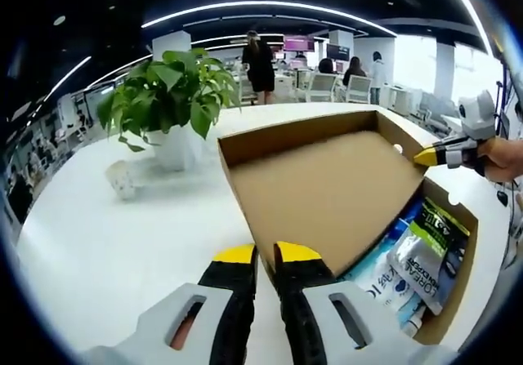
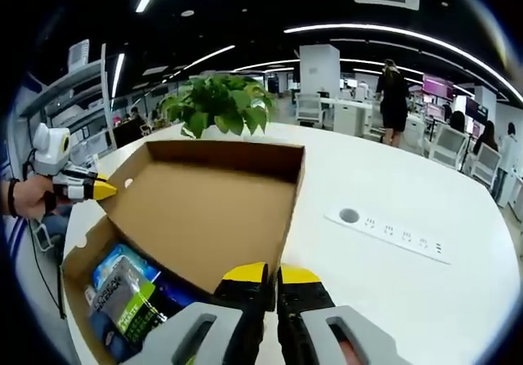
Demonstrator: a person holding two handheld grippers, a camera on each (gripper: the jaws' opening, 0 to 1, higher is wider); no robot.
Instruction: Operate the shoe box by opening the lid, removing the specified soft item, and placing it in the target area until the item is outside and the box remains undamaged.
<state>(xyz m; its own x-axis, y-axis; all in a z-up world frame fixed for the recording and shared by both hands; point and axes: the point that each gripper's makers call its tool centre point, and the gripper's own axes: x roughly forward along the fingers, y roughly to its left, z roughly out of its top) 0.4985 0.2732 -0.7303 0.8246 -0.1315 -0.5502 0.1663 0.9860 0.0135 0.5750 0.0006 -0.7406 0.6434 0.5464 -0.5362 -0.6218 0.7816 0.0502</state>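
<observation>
An open brown cardboard shoe box [image 1: 454,309] [image 2: 75,260] lies on a white table. Its lid [image 1: 327,187] [image 2: 196,214] stands raised and tilted, bare inside facing me. In the box lie soft packets: a green-and-black pouch [image 1: 433,247] [image 2: 129,300] over blue-and-white ones [image 1: 384,277] [image 2: 110,265]. My left gripper [image 1: 267,255] is pinched on the lid's near corner; in the right gripper view it shows at the left [image 2: 100,189], a hand on it. My right gripper [image 2: 274,273] is pinched on the lid's other corner, and its yellow tip meets the lid edge [image 1: 429,156].
A potted green plant [image 1: 167,95] [image 2: 216,104] stands behind the box. A small white object [image 1: 122,179] sits beside the pot. A white socket strip [image 2: 392,230] is set into the table [image 2: 392,300] to the right. People and chairs [image 1: 320,86] are far behind.
</observation>
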